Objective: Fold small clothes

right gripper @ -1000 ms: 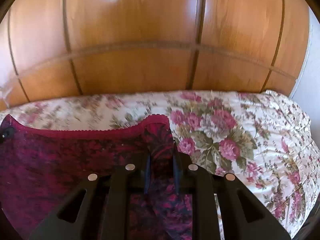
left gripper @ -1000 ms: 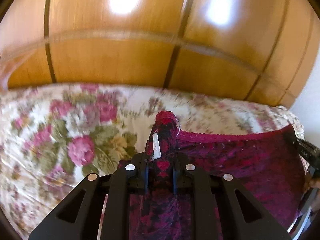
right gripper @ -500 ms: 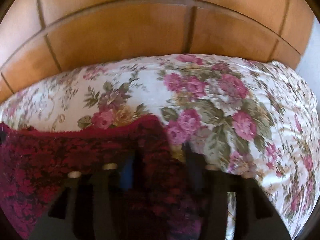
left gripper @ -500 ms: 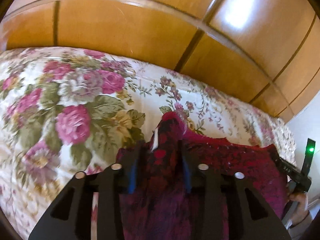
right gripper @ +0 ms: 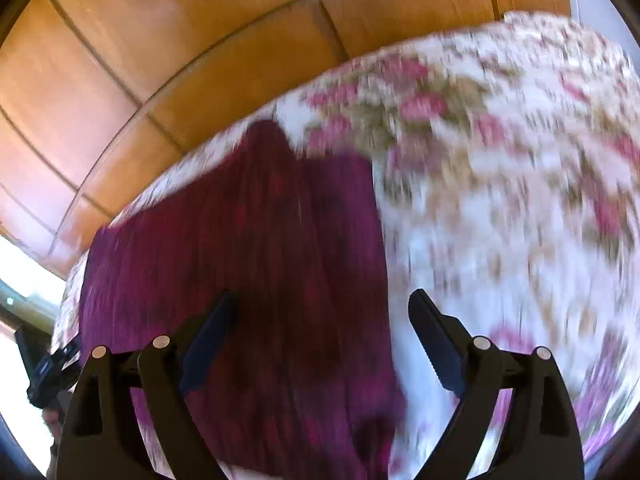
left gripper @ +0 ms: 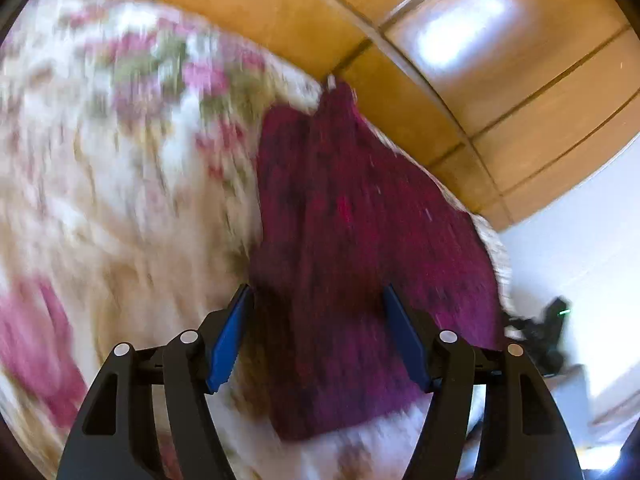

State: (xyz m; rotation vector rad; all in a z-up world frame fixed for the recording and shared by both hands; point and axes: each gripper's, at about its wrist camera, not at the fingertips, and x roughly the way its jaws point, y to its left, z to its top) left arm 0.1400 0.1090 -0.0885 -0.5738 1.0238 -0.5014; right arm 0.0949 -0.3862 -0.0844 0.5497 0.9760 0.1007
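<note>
A dark red patterned garment [left gripper: 360, 248] lies spread on the floral bedcover [left gripper: 120, 184]. My left gripper [left gripper: 318, 296] is open and empty, its blue-padded fingers [left gripper: 232, 340] apart just above the garment's near part. In the right wrist view the same garment [right gripper: 260, 260] lies flat on the bedcover [right gripper: 500, 200]. My right gripper [right gripper: 322, 302] is open and empty above the garment's right edge. Both views are blurred by motion.
A wooden panelled headboard [left gripper: 460, 60] runs behind the bed, also in the right wrist view [right gripper: 140, 60]. The other gripper shows at the right edge of the left view [left gripper: 548, 328] and at the left edge of the right view [right gripper: 48, 364]. A white wall [left gripper: 580, 240] stands to the right.
Both grippers have opened and let go of the garment's waistband corners. The garment now lies flat on the bedcover, and both grippers have pulled back and tilted.
</note>
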